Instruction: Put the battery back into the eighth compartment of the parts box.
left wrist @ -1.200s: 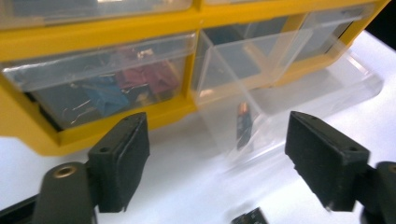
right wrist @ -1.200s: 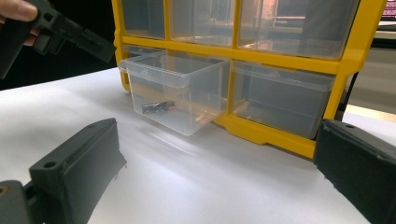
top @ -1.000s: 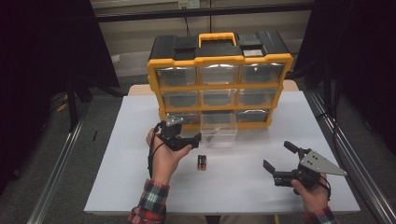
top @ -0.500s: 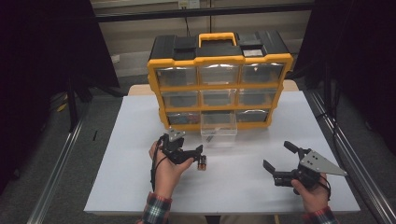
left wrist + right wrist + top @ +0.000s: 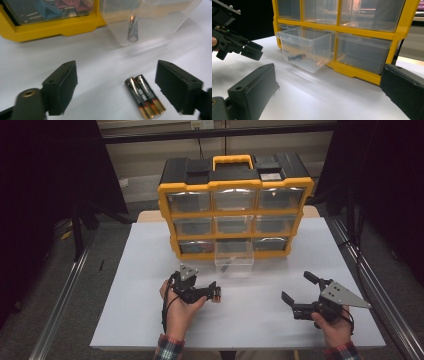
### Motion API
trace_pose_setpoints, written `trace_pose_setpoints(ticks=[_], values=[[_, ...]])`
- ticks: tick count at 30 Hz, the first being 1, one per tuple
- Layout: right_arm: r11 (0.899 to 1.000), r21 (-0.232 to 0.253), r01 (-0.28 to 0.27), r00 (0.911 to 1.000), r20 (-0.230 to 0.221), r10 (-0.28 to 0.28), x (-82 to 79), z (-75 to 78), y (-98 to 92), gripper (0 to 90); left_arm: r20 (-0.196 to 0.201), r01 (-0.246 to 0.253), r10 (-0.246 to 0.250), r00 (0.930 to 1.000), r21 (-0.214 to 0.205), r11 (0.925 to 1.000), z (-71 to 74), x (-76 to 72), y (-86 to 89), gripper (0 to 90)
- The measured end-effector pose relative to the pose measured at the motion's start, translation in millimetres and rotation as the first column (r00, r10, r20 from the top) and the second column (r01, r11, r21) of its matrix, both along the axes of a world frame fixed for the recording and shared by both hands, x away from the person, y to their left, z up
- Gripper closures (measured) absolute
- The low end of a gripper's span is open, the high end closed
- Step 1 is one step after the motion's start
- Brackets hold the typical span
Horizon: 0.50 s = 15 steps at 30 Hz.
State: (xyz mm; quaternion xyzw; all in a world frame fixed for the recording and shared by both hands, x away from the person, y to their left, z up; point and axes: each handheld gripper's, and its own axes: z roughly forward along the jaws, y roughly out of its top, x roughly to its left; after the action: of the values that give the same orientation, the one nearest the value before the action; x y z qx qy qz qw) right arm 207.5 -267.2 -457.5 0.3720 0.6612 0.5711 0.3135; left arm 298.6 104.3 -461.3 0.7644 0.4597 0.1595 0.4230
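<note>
The white surface (image 5: 135,270) carries a yellow organiser (image 5: 235,205) with nine clear drawers, the bottom middle drawer (image 5: 234,259) pulled out; something dark lies in it that I cannot make out through the blurred plastic. My left claw (image 5: 117,87) hangs low and level over two batteries (image 5: 145,96) lying side by side, touching, between its jaws near one pad; the jaws gape, having just been closing, pressing nothing. My right claw (image 5: 299,295) rests well apart on the surface, jaws wide and empty.
</note>
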Motion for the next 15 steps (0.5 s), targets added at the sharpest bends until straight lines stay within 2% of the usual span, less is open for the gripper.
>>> trace_pose_setpoints(ticks=[2, 5, 10, 15], values=[[1.000, 0.000, 0.000, 1.0000, 0.000, 0.000, 0.0, 0.0, 0.0, 0.3, -0.013, -0.003, 0.003, 0.9999, -0.005, 1.0000, -1.2, -0.9, -0.2, 21.9], [1.000, -0.001, 0.000, 1.0000, 0.001, 0.000, -0.1, 0.0, 0.1, 0.3, -0.028, 0.000, 0.000, 0.9996, 0.011, 0.9999, -2.6, -2.3, -0.4, 27.7], [1.000, 0.001, 0.003, 1.0000, 0.001, -0.003, -0.2, 0.0, -0.5, 0.3, -0.034, -0.009, 0.008, 0.9994, -0.009, 0.9999, -3.8, -4.2, -2.3, 37.4], [1.000, 0.000, 0.003, 1.0000, 0.002, -0.003, -0.3, 0.0, -0.5, 0.3, -0.052, -0.001, 0.001, 0.9986, 0.008, 1.0000, -6.5, -6.1, -4.7, 45.8]])
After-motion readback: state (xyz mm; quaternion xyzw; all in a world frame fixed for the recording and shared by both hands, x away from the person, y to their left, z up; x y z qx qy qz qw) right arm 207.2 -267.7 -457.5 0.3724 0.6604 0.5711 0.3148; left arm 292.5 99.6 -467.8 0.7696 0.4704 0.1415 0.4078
